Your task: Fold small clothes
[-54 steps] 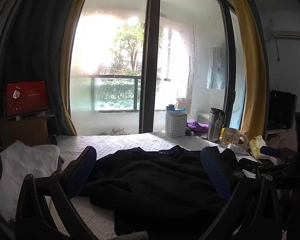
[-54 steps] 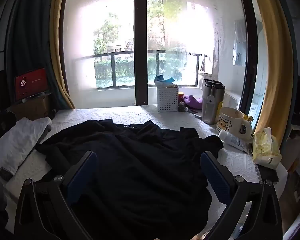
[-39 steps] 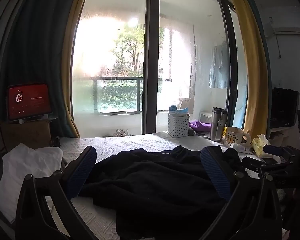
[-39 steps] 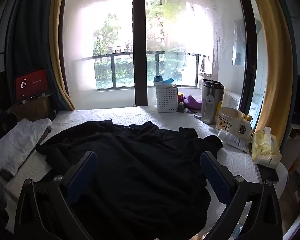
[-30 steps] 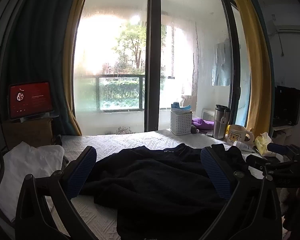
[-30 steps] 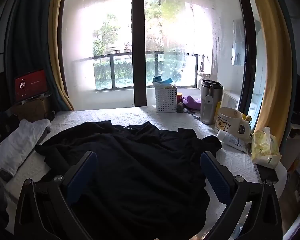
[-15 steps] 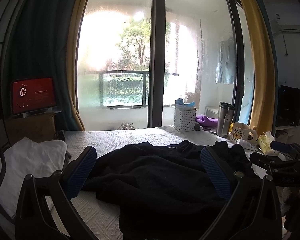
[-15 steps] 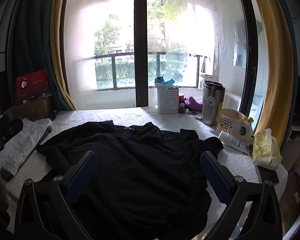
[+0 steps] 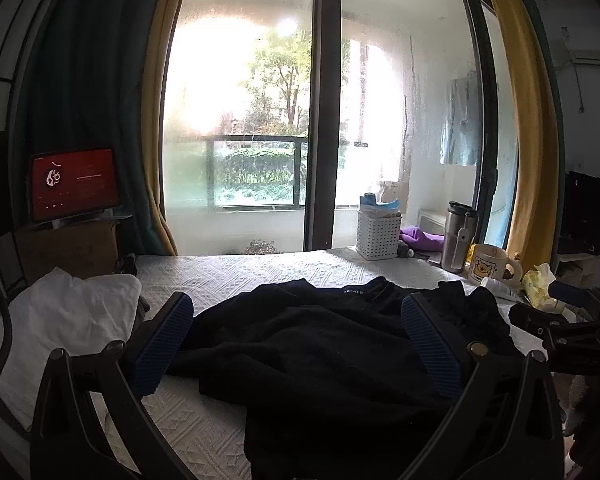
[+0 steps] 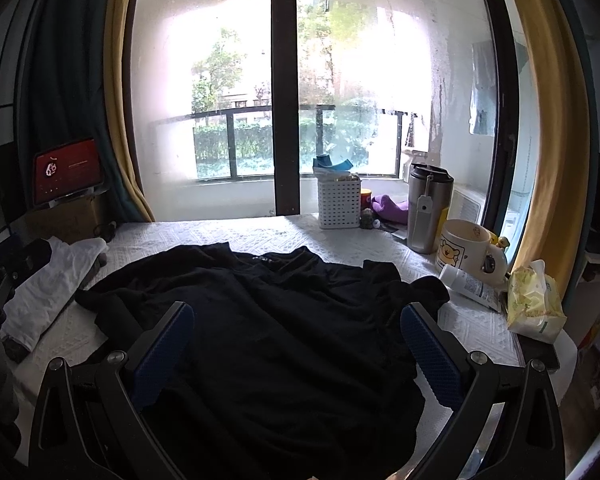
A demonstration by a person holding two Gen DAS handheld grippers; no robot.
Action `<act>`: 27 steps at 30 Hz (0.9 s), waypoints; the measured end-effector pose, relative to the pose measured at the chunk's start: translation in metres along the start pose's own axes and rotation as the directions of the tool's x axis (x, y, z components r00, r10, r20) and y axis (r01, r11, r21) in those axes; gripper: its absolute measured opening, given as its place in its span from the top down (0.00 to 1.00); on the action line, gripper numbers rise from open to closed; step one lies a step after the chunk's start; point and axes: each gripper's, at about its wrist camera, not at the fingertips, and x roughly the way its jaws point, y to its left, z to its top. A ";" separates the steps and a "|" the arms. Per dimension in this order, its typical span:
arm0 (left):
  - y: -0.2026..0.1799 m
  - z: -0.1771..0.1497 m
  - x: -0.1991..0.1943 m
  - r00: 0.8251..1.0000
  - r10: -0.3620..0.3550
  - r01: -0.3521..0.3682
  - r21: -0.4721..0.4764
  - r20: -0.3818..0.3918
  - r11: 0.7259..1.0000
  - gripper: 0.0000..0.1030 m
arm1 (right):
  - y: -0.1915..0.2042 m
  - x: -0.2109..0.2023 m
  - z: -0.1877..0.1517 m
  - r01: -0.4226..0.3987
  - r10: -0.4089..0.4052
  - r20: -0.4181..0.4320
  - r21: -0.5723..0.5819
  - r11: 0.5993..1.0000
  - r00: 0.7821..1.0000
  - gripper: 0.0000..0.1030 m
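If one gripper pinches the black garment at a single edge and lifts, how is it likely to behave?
The black garment lies rumpled with soft folds on the white textured cover, so it will probably drape and sag rather than hold shape. It spreads wide, so a one-point lift likely drags the rest along. Both the left gripper and the right gripper are open above it.

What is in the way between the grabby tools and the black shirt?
Nothing visible is. The black shirt lies spread on the white table cover, right ahead of both open tools: right tool, left tool. The mug and white cloth sit off to the sides.
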 end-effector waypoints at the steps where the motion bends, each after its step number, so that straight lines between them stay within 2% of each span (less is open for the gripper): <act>1: -0.001 0.000 0.000 1.000 0.002 -0.002 0.001 -0.003 1.000 0.00 | 0.000 0.000 0.000 -0.003 0.003 0.000 -0.001 1.000 1.000 0.00; 27: 0.003 0.001 -0.004 1.000 0.011 -0.011 -0.013 -0.013 1.000 0.00 | 0.001 -0.006 0.007 0.000 0.000 0.012 -0.007 1.000 1.000 0.00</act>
